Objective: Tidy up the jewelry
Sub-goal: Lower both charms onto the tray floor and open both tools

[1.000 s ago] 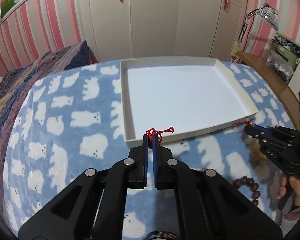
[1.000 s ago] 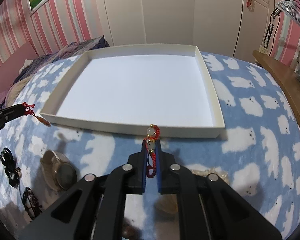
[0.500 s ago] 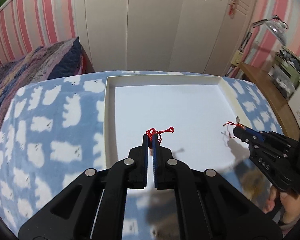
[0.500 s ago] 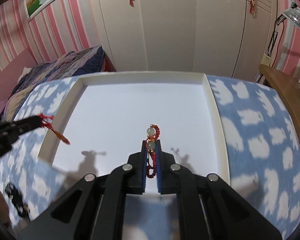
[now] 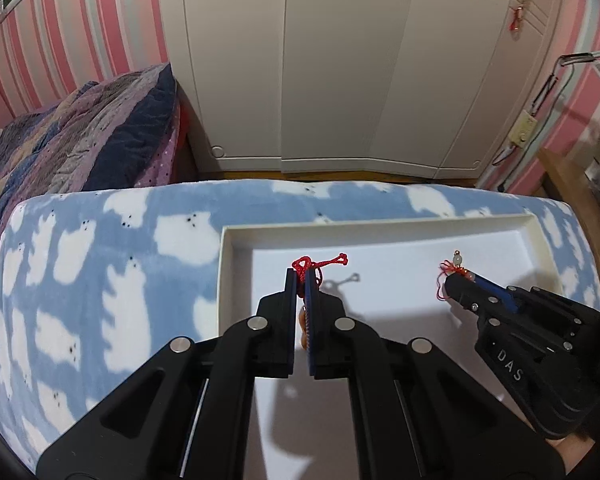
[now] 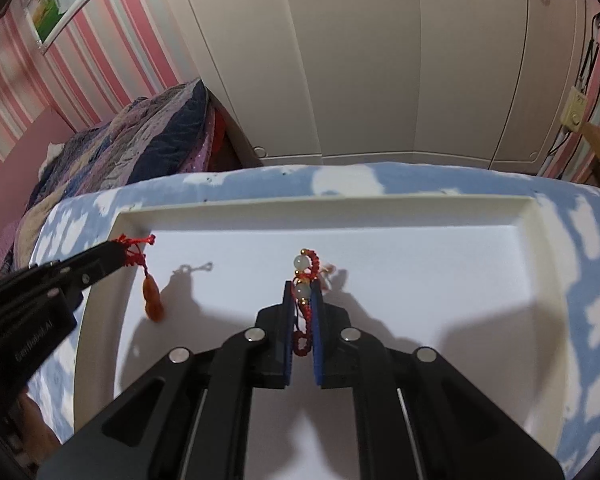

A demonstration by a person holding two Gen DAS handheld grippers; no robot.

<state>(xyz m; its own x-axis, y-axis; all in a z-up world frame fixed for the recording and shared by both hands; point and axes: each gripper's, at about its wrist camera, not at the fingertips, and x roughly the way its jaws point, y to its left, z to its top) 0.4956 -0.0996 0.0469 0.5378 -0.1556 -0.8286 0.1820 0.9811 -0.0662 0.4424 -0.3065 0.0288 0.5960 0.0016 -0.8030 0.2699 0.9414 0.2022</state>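
A white wardrobe (image 5: 340,60) fills the far wall, with pink striped wallpaper (image 6: 16,80) beside it and a purple patchwork quilt (image 5: 80,136) heaped at the left. Nearer lies a blue blanket printed with white bears (image 5: 80,280), and on it sits a shallow white tray (image 6: 544,264).

Both tools hover over the tray's white floor. The left tool (image 5: 300,276) is closed to a narrow slit on a red knotted cord (image 5: 316,265); the cord's loop sticks out past the fingertips toward the right, above its own shadow. In the right wrist view an orange pendant (image 6: 152,300) hangs from that cord below the left tool, near the tray's left wall; whether it touches the tray floor is hard to say.

The right tool (image 6: 304,292) is likewise nearly closed, pinching a red braided bracelet with pale beads (image 6: 305,276). One bead pokes out beyond the tips, another sits between the blue pads, and a red loop of the bracelet hangs lower between the fingers. The bracelet is held off the tray, around its middle.
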